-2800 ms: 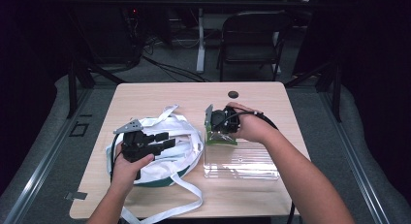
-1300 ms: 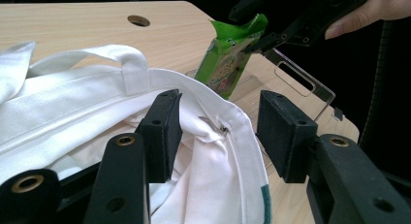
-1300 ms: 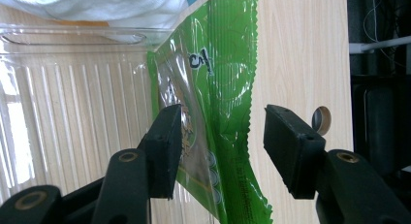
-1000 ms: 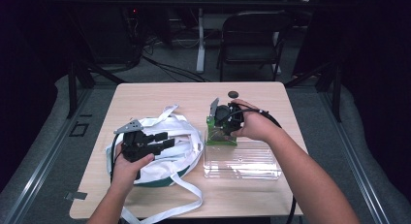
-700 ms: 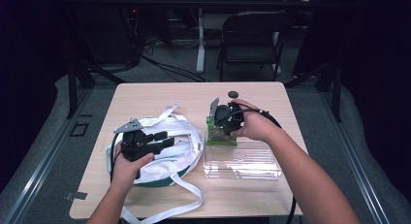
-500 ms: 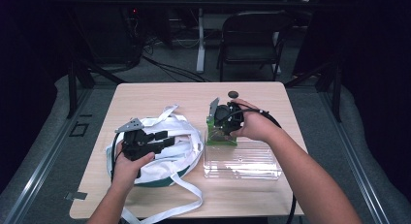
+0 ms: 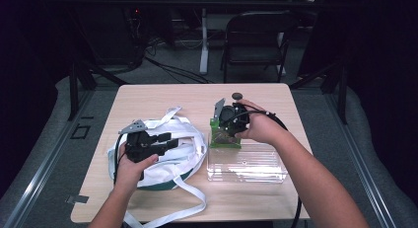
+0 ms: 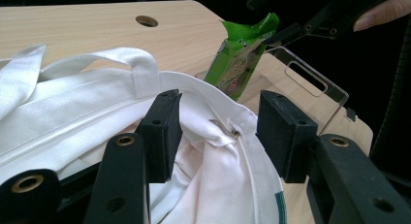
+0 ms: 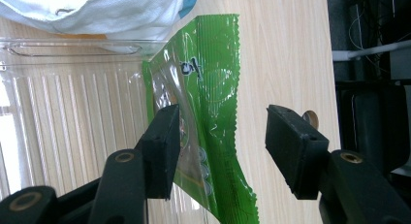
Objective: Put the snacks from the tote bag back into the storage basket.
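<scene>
The right gripper [image 9: 220, 151] is held with its fingers wide apart astride the green packet [image 9: 208, 112], which stands at the far edge of the clear tray [image 7: 246, 164] on the tabletop [image 7: 162, 97], nothing yet being gripped. The left gripper [image 8: 218, 132] is likewise spread, nothing clamped, over the rim of the white bag [image 8: 87, 112] beside the tray. Seemingly a grasp of the packet is in hand; closing on it is called for next.

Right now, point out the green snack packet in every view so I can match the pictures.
High view: green snack packet right of centre, at the clear tray's far-left edge.
Left gripper view: upper middle, beyond the white bag.
Right gripper view: centre, between the open fingers.
Shared landmark: the clear tray.
</scene>
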Tool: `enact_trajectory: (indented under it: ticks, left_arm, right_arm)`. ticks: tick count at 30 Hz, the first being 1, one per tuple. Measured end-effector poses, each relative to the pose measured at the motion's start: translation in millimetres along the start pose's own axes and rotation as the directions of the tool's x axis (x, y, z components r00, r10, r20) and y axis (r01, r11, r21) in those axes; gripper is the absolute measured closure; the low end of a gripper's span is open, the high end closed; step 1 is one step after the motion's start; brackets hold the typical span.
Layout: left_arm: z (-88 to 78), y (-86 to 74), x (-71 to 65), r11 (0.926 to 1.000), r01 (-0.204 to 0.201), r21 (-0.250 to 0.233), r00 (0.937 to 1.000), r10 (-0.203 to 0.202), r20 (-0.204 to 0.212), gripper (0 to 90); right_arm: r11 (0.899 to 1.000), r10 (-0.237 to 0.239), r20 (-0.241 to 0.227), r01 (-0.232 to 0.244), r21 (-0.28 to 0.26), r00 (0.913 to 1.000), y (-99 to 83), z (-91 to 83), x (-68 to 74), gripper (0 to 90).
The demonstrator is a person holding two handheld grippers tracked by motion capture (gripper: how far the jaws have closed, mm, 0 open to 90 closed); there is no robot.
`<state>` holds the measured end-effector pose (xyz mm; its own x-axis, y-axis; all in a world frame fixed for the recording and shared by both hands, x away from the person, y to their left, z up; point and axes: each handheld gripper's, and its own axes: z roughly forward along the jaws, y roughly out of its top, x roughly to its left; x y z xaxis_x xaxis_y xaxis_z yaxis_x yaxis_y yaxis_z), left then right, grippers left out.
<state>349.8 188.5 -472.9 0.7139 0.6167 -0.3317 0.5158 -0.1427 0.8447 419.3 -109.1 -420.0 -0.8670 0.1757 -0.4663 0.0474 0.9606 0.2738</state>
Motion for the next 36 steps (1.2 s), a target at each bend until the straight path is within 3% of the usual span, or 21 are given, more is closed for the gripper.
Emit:
enact_trajectory:
  ticks: [23, 36]
  left_arm:
    - [-1.1, -1.3, 1.3, 1.0, 0.003, 0.001, 1.0, -0.003, -0.001, 50.7]
    - [-5.4, -1.0, 1.6, 1.0, 0.001, -0.01, 1.0, -0.001, -0.006, 50.7]
  right_arm:
    - [0.999, 0.028, 0.008, -0.028, -0.027, 0.9996, -7.0, -21.8, 2.7, 46.7]
    - [0.996, 0.077, 0.024, -0.075, -0.046, 0.9968, -17.9, -39.9, 5.9, 46.6]
